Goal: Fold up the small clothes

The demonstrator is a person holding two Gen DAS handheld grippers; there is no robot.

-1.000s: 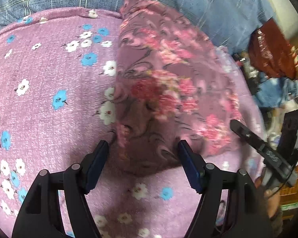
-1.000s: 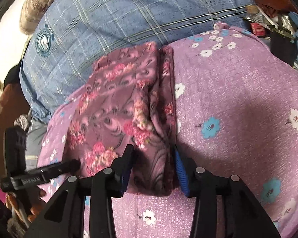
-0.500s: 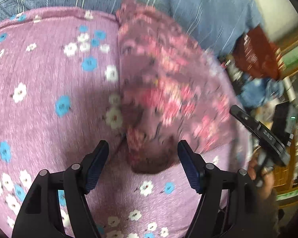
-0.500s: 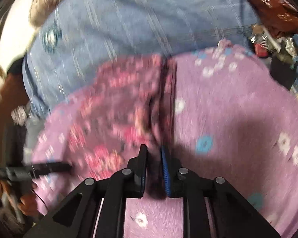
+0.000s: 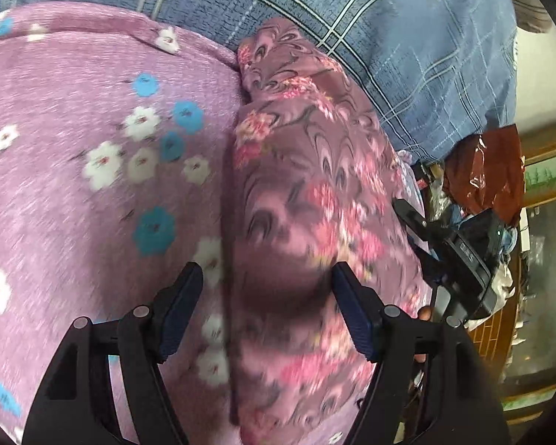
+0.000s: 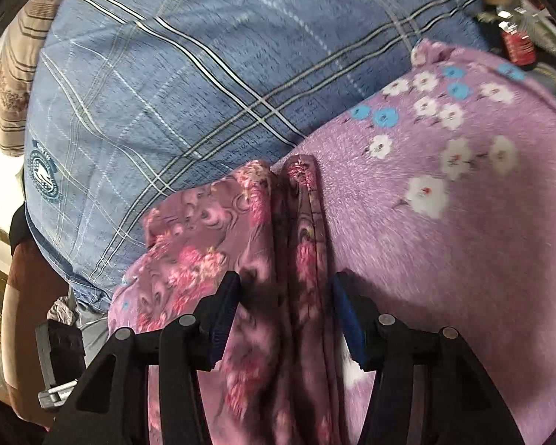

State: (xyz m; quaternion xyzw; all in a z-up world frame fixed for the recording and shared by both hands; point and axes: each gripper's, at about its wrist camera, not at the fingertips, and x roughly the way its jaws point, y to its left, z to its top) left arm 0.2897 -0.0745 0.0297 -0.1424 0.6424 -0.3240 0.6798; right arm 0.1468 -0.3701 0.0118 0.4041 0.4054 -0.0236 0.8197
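A small mauve garment with pink flowers (image 5: 307,193) lies folded lengthwise on a purple flowered blanket (image 5: 92,185). It also shows in the right wrist view (image 6: 285,259). My left gripper (image 5: 267,296) is open, its jaws astride the near end of the garment. My right gripper (image 6: 285,304) is open too, its jaws on either side of the bunched folds at the garment's right edge. The right gripper's body (image 5: 456,259) shows at the right in the left wrist view.
A blue plaid quilt (image 6: 204,74) lies beyond the blanket. A striped pillow (image 6: 22,59) sits at far left. A red-brown bag (image 5: 493,174) and clutter lie at the right, by a wooden edge. A red can (image 6: 515,42) stands at the far right.
My right gripper, shut on the garment's folds half a second ago, has opened. Both grippers have moved forward over the garment, which now lies further under them.
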